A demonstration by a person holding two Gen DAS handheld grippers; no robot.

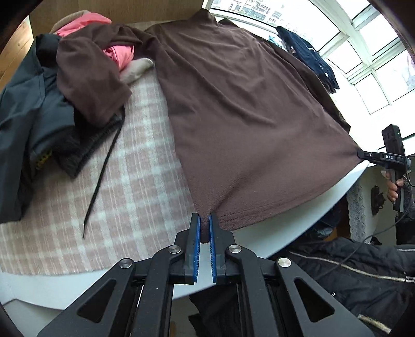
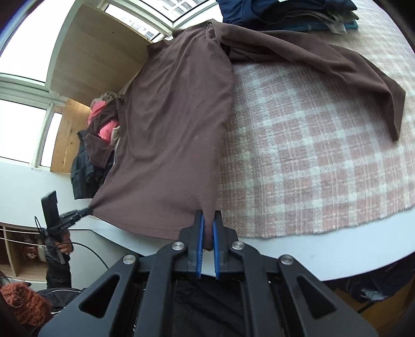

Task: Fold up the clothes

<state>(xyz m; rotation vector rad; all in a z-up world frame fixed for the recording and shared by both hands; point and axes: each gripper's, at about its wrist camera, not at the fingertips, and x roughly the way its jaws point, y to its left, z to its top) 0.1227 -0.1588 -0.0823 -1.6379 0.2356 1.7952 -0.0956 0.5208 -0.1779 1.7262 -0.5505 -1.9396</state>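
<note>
At the far left of the left wrist view a heap of unfolded clothes waits: a dark grey jacket (image 1: 23,124), a pink garment (image 1: 119,53) and a dark knit piece with a loose black cord (image 1: 101,176) trailing toward the near edge. The brown fleece top (image 1: 233,109) lies spread flat over the pink checked blanket (image 1: 124,197), collar far, hem near, and its left sleeve (image 1: 88,77) is flopped onto that heap, so it probably has to be pulled clear before it can be folded in. The left claw (image 1: 204,228) is closed tight on the near left corner of the hem, and the right claw (image 2: 207,230) is likewise clamped on the near right corner; holding both corners with the hem stretched between them looks meant to keep the cloth taut and smooth, ready to carry the hem toward the collar. The right sleeve (image 2: 337,59) sprawls across the blanket to the right, still unfolded. Beyond it, at the far right, a stack of folded clothes (image 2: 285,13) sits close to the shoulder, limiting room there.
</note>
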